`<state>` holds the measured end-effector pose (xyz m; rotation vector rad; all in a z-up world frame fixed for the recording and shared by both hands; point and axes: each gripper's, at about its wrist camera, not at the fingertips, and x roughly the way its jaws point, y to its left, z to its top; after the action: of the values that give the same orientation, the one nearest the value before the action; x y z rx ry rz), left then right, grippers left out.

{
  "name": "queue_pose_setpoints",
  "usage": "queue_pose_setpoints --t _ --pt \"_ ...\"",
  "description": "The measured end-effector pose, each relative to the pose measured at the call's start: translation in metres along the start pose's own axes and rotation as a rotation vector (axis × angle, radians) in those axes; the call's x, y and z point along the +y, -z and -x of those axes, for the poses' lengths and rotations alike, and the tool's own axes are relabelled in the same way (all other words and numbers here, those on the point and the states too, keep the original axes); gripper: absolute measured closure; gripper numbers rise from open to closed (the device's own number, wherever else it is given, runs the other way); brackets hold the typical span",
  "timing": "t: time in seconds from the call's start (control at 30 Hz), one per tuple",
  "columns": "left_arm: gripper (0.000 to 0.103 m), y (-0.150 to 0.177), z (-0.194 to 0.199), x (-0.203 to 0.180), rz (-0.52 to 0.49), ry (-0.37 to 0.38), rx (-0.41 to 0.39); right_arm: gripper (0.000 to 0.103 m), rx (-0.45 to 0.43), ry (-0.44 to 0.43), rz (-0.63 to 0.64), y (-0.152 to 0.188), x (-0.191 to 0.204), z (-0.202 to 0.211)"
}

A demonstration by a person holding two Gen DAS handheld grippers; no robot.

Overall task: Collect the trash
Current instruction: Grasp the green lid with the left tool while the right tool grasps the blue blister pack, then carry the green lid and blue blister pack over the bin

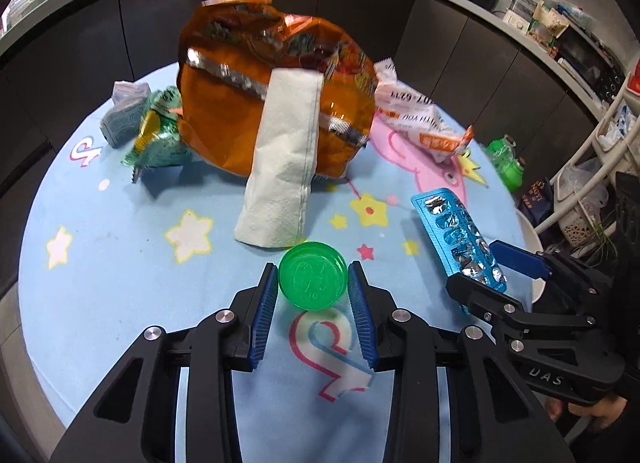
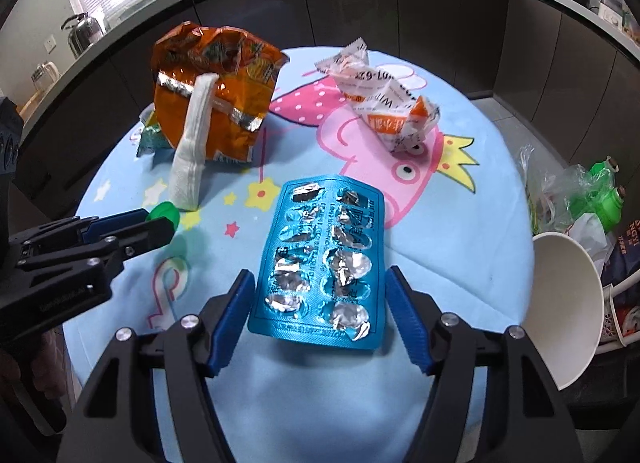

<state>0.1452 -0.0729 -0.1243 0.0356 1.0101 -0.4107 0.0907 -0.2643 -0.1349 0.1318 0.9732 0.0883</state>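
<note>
Lying in trash bag (image 2: 576,191), green bottle (image 2: 610,203)

**Trash scattered on the round desk**

A green bottle cap (image 1: 313,275) lies flat near the front. Behind it a white napkin (image 1: 282,159) leans against a crumpled orange snack bag (image 1: 240,103) standing upright. A blue blister pack (image 2: 320,259), its foil cells burst, lies flat to the right. A crumpled white-and-orange wrapper (image 2: 384,103) sits farther back; a green wrapper (image 1: 158,135) lies left of the bag.

Napkin (image 1: 280,159) against bag (image 1: 256,75), cap (image 1: 313,276) before.
</note>
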Motion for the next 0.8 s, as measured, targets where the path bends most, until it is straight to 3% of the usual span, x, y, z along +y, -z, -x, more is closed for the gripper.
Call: queue_pose_setpoints --t 0.33,0.8 --pt "0.069 -0.024 0.048 -0.041 -0.043 0.14 -0.1 0.036 -0.118 0.009 -0.083 -0.006 -0.033 0.056" --pt "0.069 -0.064 0.043 -0.149 -0.204 0.36 -0.104 0.036 -0.214 0.141 -0.259 0.019 -0.132 0.12"
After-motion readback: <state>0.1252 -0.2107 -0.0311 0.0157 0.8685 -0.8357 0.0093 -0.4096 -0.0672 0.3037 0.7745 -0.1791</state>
